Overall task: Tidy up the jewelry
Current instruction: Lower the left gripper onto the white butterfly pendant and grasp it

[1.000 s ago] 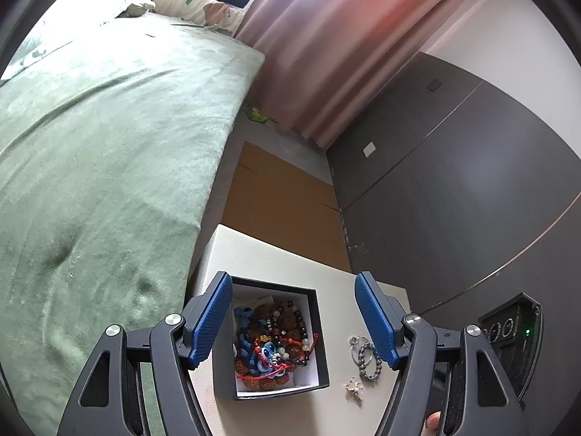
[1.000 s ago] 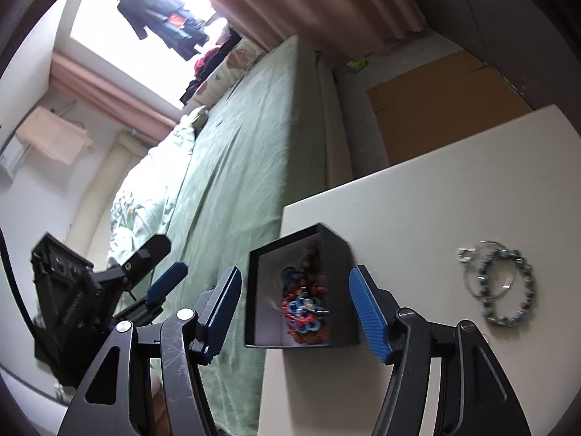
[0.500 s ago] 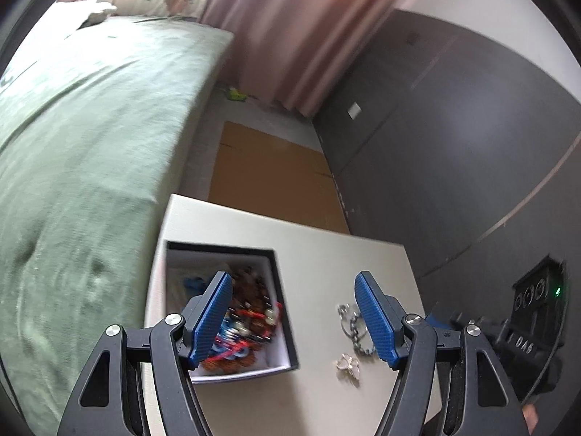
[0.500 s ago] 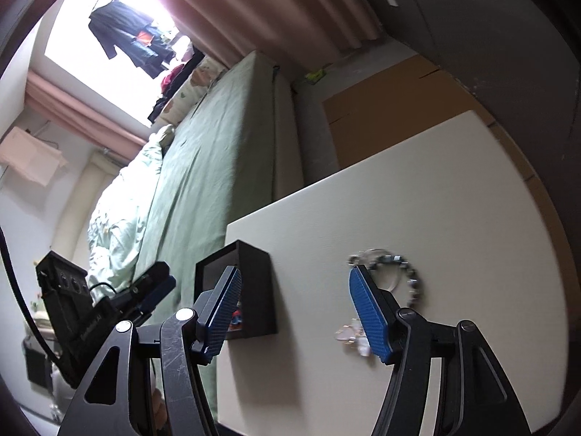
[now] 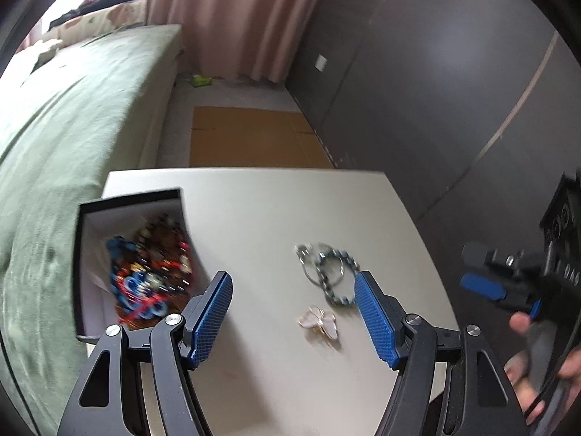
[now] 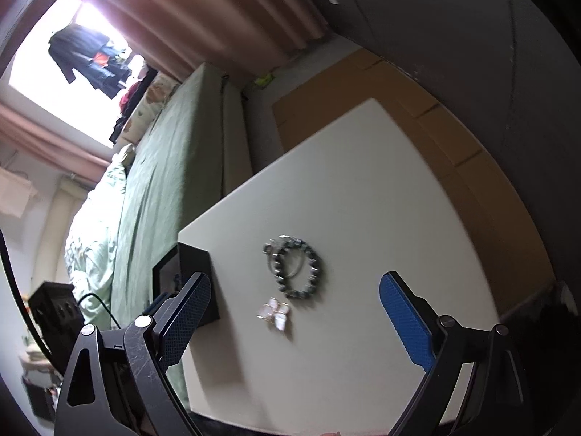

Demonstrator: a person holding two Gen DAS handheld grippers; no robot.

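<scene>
While your right claw (image 6: pixel 290 323) spreads wider over the bracelet (image 6: pixel 299 269) and clip (image 6: pixel 275 313) loose on the bench (image 6: pixel 363 200), nothing is gripped; left claw (image 5: pixel 294 314) gapes empty. Drop, pinch one, then carry it to the box (image 5: pixel 127 254).

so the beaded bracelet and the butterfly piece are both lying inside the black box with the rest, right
No. In the left wrist view the beaded bracelet and the butterfly piece lie on the bare table, beside the black box, not inside it. The rest of the jewelry is in the box.
</scene>
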